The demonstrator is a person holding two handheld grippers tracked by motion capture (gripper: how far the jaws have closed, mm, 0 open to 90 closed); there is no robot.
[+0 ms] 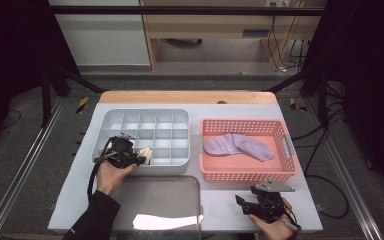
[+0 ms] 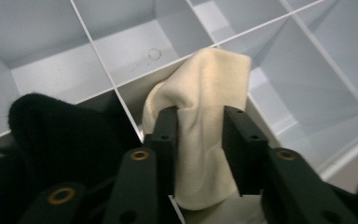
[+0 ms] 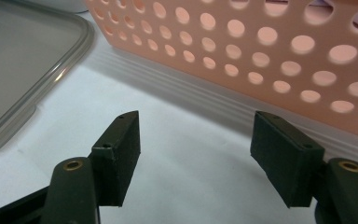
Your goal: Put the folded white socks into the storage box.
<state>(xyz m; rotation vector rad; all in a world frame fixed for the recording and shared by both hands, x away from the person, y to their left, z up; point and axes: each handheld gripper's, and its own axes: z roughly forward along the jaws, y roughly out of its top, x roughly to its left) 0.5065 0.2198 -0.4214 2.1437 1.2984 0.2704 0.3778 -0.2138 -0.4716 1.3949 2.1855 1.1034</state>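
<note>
Clear lid (image 1: 160, 200) on grey table (image 1: 80, 190), dark floor (image 1: 30, 150) around.

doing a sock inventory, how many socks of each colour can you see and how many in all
cream knit sock, between the left gripper's jaws in the grey divided organiser tray: 1
black knit sock, in the next compartment: 1
lilac socks, lying in the pink perforated plastic basket: 2, as far as the high view shows
total: 4

Cream sock (image 2: 200, 126) and black sock (image 2: 56, 140) in a pale grey divided tray (image 1: 145, 120); lilac socks (image 1: 237, 146) in a salmon-pink perforated basket (image 1: 247, 172); translucent grey lid (image 1: 160, 200); light grey counter (image 1: 220, 205) with a wooden far edge.
</note>
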